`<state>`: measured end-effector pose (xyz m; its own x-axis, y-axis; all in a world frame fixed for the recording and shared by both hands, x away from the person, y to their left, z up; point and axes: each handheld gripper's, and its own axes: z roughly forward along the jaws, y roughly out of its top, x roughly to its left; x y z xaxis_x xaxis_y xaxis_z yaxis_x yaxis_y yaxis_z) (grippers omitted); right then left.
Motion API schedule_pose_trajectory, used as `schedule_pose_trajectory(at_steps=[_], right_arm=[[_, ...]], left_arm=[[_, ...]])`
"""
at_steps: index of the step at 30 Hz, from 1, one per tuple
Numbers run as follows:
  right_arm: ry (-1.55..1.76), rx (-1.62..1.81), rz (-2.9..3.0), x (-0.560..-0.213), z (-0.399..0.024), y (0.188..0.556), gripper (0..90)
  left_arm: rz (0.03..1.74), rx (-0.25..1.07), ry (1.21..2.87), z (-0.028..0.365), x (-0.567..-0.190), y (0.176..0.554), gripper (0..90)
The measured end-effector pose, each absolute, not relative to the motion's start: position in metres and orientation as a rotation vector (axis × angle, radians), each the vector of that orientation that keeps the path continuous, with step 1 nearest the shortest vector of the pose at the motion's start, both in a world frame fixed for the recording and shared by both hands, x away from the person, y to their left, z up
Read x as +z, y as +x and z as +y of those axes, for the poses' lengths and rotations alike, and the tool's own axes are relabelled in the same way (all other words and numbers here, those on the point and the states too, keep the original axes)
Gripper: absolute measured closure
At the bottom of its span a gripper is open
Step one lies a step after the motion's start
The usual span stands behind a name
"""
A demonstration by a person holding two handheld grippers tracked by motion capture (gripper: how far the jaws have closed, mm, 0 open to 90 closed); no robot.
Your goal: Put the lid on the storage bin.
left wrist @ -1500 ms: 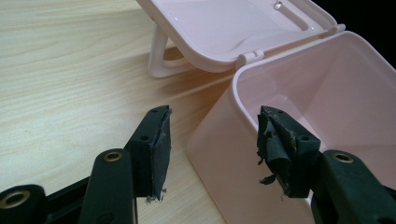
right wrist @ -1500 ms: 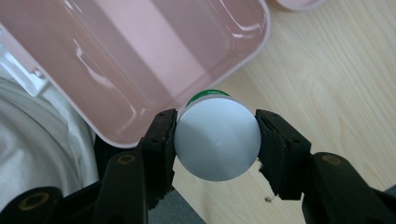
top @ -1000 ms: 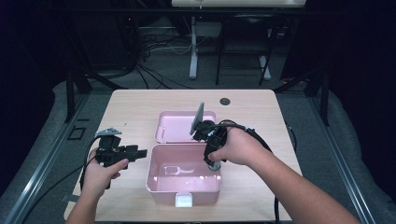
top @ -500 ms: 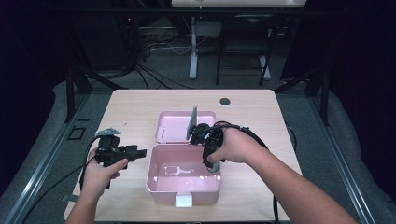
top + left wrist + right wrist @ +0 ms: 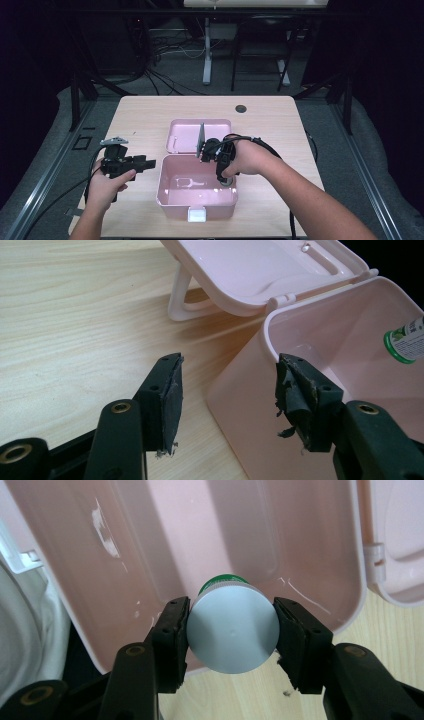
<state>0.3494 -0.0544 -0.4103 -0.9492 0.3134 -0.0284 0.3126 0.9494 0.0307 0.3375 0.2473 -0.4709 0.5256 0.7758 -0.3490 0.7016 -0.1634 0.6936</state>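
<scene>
Now right gripper (image 5: 231,630) fingers clamped on jar (image 5: 232,630), grey lid camera-ward, long axis down into pink box (image 5: 150,545); left gripper (image 5: 227,405) fingers apart

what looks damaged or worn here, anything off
The rubber pads on the left claw are frayed, with torn shreds hanging off their edges. The pink box has whitish scuff marks on its inner wall. Nothing is spilled.

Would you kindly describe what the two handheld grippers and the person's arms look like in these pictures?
Both the left gripper and the right gripper are black, each with two blocky jaws lined with dark, frayed pads and fixed with brass-coloured screw eyelets. A grey three-cornered plate tops the left one, and a black cable loops from the right. The forearms are bare, with no sleeves in sight.
</scene>
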Motion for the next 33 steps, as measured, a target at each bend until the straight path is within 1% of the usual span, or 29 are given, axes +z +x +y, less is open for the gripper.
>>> schedule_pose_trajectory(at_steps=[15,33], right_arm=[[0.419,0.008,3.087,-0.434,-0.048,0.352,50.4],[0.376,0.025,3.068,-0.45,-0.044,0.355,50.4]], left_arm=[[1.222,0.106,1.896,0.249,-0.471,0.338,44.7],[1.223,0.103,1.902,0.249,-0.473,0.339,44.7]])
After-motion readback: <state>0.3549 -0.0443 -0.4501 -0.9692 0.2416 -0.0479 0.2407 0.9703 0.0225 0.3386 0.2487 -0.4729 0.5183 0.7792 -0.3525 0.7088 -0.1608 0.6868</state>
